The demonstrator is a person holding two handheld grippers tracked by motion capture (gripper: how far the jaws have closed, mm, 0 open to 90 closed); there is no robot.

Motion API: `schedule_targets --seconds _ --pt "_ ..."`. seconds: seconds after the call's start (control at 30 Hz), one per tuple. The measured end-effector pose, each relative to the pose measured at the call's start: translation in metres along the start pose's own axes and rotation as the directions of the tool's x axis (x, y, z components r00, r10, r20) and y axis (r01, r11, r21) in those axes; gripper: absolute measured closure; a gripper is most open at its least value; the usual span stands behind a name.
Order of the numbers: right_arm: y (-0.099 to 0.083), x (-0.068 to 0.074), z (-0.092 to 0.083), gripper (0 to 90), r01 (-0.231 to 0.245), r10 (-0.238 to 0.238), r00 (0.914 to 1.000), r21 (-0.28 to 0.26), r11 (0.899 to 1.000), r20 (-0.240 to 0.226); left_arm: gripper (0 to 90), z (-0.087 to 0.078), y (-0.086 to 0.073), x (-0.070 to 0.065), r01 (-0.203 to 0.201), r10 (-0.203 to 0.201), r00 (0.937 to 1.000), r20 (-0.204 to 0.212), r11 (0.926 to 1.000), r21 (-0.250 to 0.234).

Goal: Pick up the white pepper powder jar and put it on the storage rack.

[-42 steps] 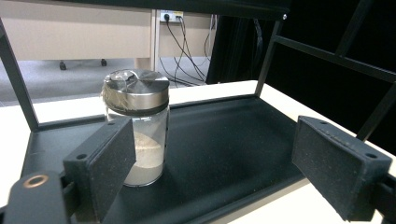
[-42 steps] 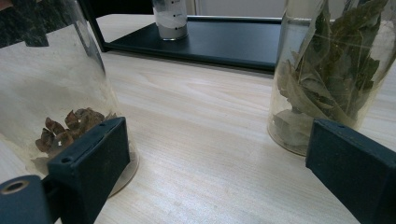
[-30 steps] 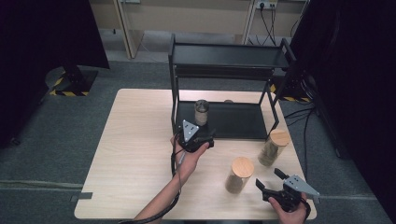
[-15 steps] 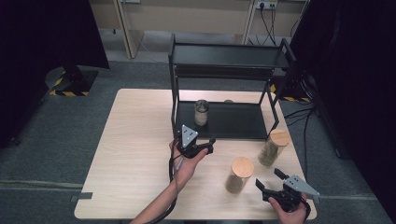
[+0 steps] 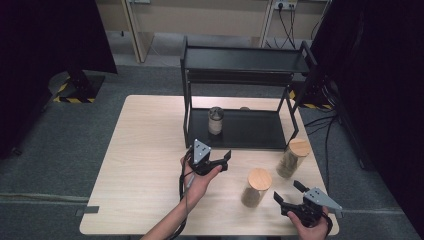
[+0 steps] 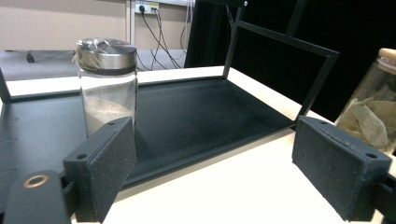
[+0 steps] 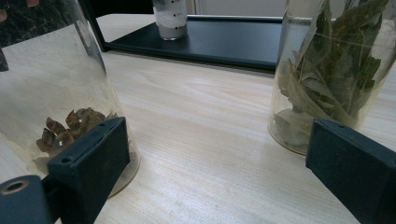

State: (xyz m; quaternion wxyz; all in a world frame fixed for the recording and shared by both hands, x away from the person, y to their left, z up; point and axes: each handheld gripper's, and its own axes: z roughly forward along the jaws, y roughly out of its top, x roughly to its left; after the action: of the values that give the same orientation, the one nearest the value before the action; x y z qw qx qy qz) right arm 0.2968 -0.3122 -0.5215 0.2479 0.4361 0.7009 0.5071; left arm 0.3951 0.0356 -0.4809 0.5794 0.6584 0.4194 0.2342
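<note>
A glass jar with a metal lid (image 5: 215, 120) (image 6: 106, 84) stands on the lower shelf (image 5: 255, 131) of a black rack. My left gripper (image 5: 210, 154) (image 6: 233, 163) hovers just in front of that shelf, facing it, open with nothing between its pads. Two wooden-lidded jars stand on the table: one with brown pieces (image 5: 257, 186) (image 7: 51, 84) and one with green leaves (image 5: 293, 157) (image 7: 327, 70). Near the front right corner my right gripper (image 5: 286, 191) (image 7: 219, 172) is open. It looks at the bare tabletop between these two jars and touches neither.
The rack's top shelf (image 5: 245, 60) overhangs the lower one, with black uprights at its corners. The wooden table (image 5: 145, 165) has free room on its left half. In the left gripper view the leaf jar (image 6: 373, 112) is at the right edge.
My left gripper has drawn back a little from the shelf and the metal-lidded jar toward the person. The right gripper and the jars have stayed in place.
</note>
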Motion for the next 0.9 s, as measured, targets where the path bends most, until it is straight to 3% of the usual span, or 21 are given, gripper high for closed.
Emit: schedule_targets --seconds 0.9 --pt "0.0 0.0 0.0 6.6 -0.002 0.002 1.0 0.0 1.0 -0.001 13.3 -0.016 -0.018 -0.009 0.004 -0.005 0.9992 0.04 0.9996 0.029"
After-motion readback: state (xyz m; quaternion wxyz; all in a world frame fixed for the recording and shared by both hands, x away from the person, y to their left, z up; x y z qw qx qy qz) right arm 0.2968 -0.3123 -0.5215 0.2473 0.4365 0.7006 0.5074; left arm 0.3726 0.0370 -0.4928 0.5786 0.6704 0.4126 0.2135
